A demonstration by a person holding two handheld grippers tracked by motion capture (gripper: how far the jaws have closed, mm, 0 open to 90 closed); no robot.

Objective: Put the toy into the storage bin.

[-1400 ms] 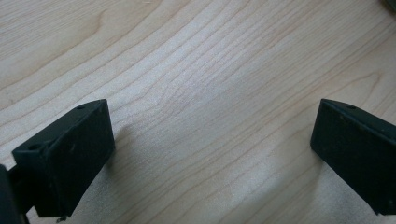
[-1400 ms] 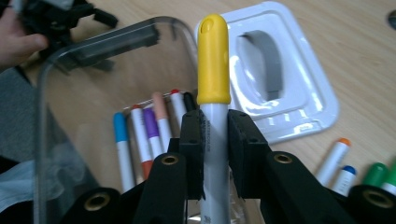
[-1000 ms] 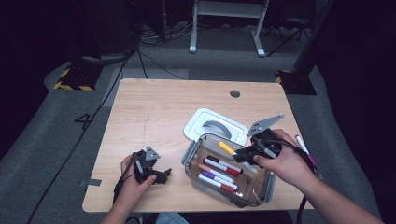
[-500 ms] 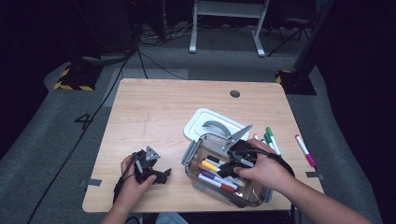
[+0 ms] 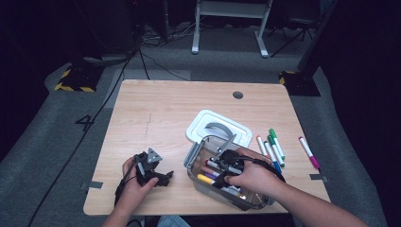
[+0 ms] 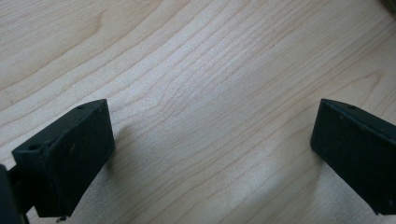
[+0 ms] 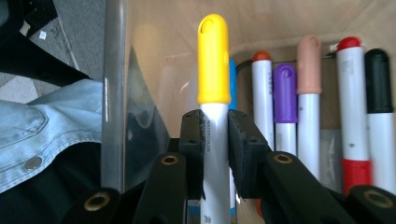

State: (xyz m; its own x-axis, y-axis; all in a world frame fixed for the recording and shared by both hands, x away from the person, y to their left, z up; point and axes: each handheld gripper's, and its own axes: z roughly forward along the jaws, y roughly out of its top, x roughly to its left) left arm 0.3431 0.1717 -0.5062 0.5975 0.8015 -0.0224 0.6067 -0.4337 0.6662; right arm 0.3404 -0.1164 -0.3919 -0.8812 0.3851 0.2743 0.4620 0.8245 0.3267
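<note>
- The right gripper was clenched on a yellow-capped marker, its pads pressing the white barrel just below the cap; the barrel's lower end was cut off behind the jaws in the right gripper view.
- In the high view that marker lay low inside the clear plastic bin, at about 5 o'clock from the table's middle, with the person's right hand covering much of the bin's inside.
- A blue-capped marker was almost wholly hidden behind the yellow one.
- An orange-capped, a purple-capped, a peach-capped, a red-capped and a black-capped marker lay side by side toward 3 o'clock of it in the right gripper view.
- The bin's clear wall stood close at 9 o'clock of the held marker; behind it, pale denim was blurred.
- The left gripper, at 7 o'clock on the table, was released: its jaws stood wide apart over bare wood, with nothing between them.
- The white lid lay just beyond the bin, its near edge hidden by the bin.
- Loose markers lay at 3 o'clock of the bin, a pink one farther out.
</note>
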